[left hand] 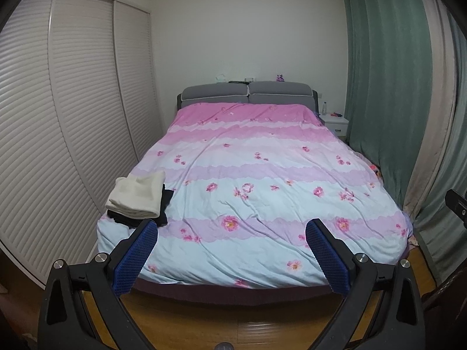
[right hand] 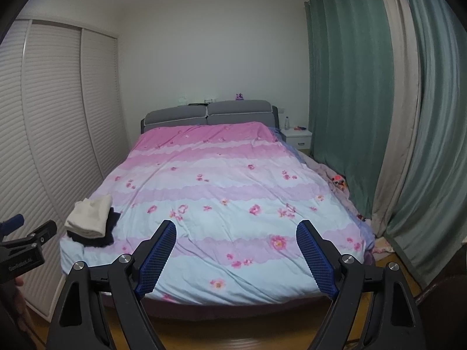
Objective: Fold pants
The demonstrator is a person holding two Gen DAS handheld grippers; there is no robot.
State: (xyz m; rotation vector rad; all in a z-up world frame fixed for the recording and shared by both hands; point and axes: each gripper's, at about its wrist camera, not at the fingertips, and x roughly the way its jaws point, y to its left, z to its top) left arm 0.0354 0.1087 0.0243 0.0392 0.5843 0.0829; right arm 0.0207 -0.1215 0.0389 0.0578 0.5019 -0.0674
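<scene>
A folded cream garment (left hand: pixel 137 197) (right hand: pixel 89 214) lies on top of a black garment (left hand: pixel 163 207) (right hand: pixel 109 233) at the near left corner of the bed. My left gripper (left hand: pixel 232 224) is open above the foot of the bed, with nothing between its blue pads; the stack is just beyond its left finger. My right gripper (right hand: pixel 236 224) is open too, over the middle of the bed's foot and holding nothing. Part of the left gripper's body (right hand: pixel 29 239) shows at the left edge of the right wrist view.
The bed carries a pink, lilac and pale blue flowered quilt (left hand: pixel 262 175) and a grey headboard (left hand: pixel 246 94). A louvred wardrobe (left hand: pixel 58 116) lines the left wall, green curtains (left hand: pixel 385 87) the right. A white nightstand (left hand: pixel 335 122) stands by the headboard. Wooden floor (left hand: pixel 233 320) lies below the grippers.
</scene>
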